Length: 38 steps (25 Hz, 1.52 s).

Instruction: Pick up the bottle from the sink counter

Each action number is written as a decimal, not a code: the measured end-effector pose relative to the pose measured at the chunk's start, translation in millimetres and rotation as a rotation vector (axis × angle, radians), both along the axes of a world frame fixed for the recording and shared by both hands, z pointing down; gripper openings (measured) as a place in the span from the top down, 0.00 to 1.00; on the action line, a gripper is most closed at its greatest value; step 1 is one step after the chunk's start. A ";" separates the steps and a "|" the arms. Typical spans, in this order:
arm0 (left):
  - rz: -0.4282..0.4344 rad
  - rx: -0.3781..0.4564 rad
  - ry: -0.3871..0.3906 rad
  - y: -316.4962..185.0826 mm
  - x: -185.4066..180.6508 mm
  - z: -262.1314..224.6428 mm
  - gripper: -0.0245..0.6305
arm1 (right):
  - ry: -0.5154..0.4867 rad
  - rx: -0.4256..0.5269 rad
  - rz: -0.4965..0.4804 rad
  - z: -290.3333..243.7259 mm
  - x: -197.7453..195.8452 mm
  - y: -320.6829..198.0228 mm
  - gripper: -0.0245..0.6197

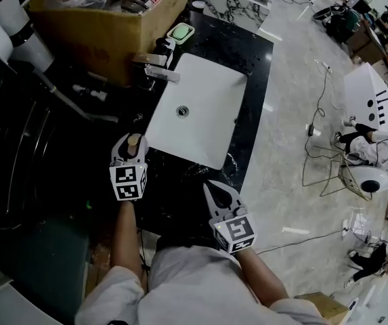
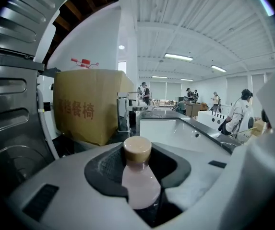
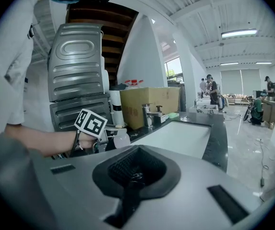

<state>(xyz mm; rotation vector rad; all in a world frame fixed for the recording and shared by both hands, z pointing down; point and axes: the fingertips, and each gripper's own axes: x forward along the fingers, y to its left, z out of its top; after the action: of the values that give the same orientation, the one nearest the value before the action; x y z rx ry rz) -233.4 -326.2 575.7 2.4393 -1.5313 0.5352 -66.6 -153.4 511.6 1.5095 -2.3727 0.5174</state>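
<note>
Item, far left: a grey ribbed metal panel (image 2: 12, 104), standing upright beside the counter (image 1: 251, 59). Item: a brown cardboard box (image 1: 116, 29) with red print on its side, on the black counter behind the sink and just left of the faucet (image 1: 158, 68). Item: my left gripper (image 1: 131, 147), marker cube towards me, held over the counter at the near left corner of the sink (image 1: 200, 107); its jaws are clamped on the bottle (image 2: 141, 186). The bottle is pale pink with a tan cap (image 2: 137, 150); it stands upright between the pads, neck and cap clear above them. Whether its base touches the counter I cannot tell. Item: the chrome faucet, at the back rim of the sink, with its spout over the basin. Item: a green soap dish (image 1: 180, 31), on the counter behind the faucet, near the box corner. Item: the white rectangular sink, set into the counter, with its drain (image 1: 182, 111) left of centre. Item: my right gripper (image 1: 219, 193), held near the front edge of the counter, well apart from the bottle; its jaws are together with nothing between them. Item, far right: a pale marble floor (image 1: 295, 80), with loose cables (image 1: 315, 134) and white equipment (image 1: 370, 100) lying on it.
</note>
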 end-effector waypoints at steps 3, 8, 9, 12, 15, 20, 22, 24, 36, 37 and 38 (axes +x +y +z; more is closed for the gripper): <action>0.006 -0.004 0.013 10.1 4.2 -0.9 0.75 | -0.003 -0.001 0.001 -0.5 0.7 3.5 0.95; 0.031 -0.005 0.017 26.0 13.6 -0.9 0.75 | -0.005 -0.006 0.000 2.2 0.6 11.7 0.95; 0.036 -0.006 0.015 29.3 15.2 -0.7 0.75 | -0.005 -0.006 -0.001 2.7 0.3 13.0 0.95; 0.052 -0.011 0.004 39.9 19.9 -1.3 0.75 | -0.004 -0.006 -0.006 2.9 -0.6 15.5 0.95; 0.066 -0.008 0.008 50.7 25.2 -6.0 0.75 | -0.005 -0.004 -0.013 2.3 -1.7 15.6 0.95; 0.105 -0.006 0.027 69.1 40.9 -21.0 0.75 | -0.003 0.001 -0.022 1.1 -4.9 12.4 0.95; 0.121 -0.002 0.037 77.1 47.7 -27.7 0.75 | -0.003 0.003 -0.029 0.8 -8.1 12.2 0.95; 0.137 -0.002 0.053 86.2 56.3 -33.4 0.75 | 0.000 0.004 -0.034 0.6 -9.4 12.9 0.95; 0.117 0.006 0.068 108.6 83.3 -55.6 0.75 | -0.001 0.048 -0.083 -7.6 12.8 -0.8 0.95; 0.102 0.011 0.059 108.2 85.7 -56.8 0.75 | -0.002 0.056 -0.100 -8.5 16.3 -3.7 0.95; 0.087 0.016 0.052 108.3 88.5 -58.0 0.75 | -0.007 0.062 -0.116 -9.0 19.9 -6.4 0.95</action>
<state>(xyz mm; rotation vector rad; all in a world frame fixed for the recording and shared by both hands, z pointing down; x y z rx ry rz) -144.9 -218.0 517.7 2.5200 -1.4204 0.4726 -46.7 -159.8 502.6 1.3869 -2.4845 0.4272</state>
